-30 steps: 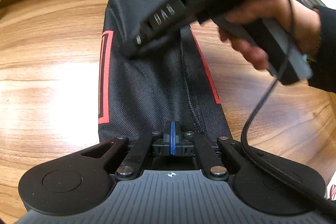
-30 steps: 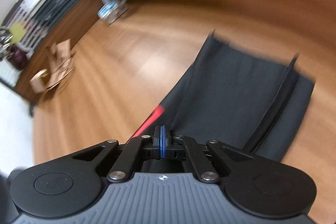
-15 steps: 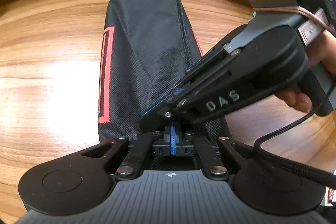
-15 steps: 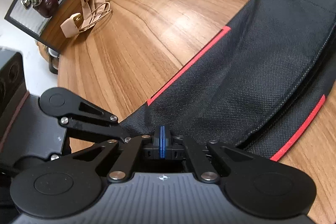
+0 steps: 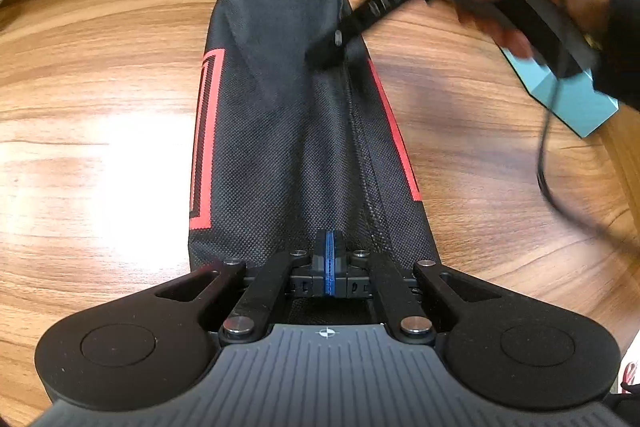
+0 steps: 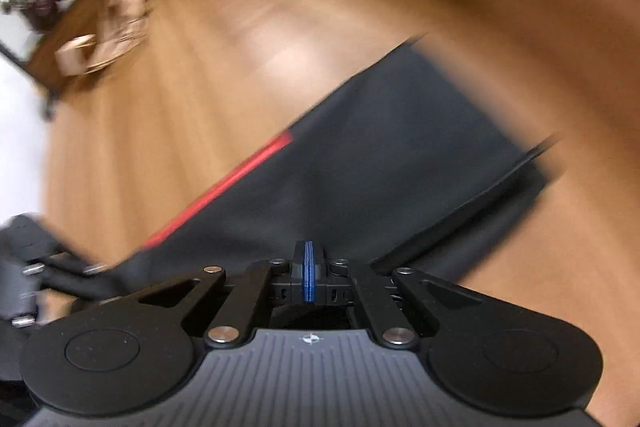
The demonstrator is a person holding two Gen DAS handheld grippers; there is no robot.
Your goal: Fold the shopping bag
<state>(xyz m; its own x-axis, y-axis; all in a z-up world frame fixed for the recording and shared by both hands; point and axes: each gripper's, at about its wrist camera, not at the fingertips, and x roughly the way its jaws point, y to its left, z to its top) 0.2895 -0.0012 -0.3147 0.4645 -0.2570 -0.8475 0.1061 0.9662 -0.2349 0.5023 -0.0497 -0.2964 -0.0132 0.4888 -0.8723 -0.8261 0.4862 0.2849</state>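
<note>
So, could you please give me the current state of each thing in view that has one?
shopping bag: folded into a long narrow strip, flat on the wooden table.
left gripper: shut, at the bag's near end.
right gripper: shut, tip over the bag's far half, blurred by motion.
blue box: closed, resting on the table.

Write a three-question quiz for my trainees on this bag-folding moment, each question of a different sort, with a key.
1. True or false: the black shopping bag lies flat on the wooden table as a long narrow strip.
2. Multiple choice: what colour are the stripes along the bag's long edges? A) white B) red C) yellow
3. Short answer: in the left wrist view, where do the fingers of the right gripper sit over the bag?

Key
1. True.
2. B.
3. Towards the bag's far end, by the seam, while the left gripper, fingers together, is at the near end.
</note>
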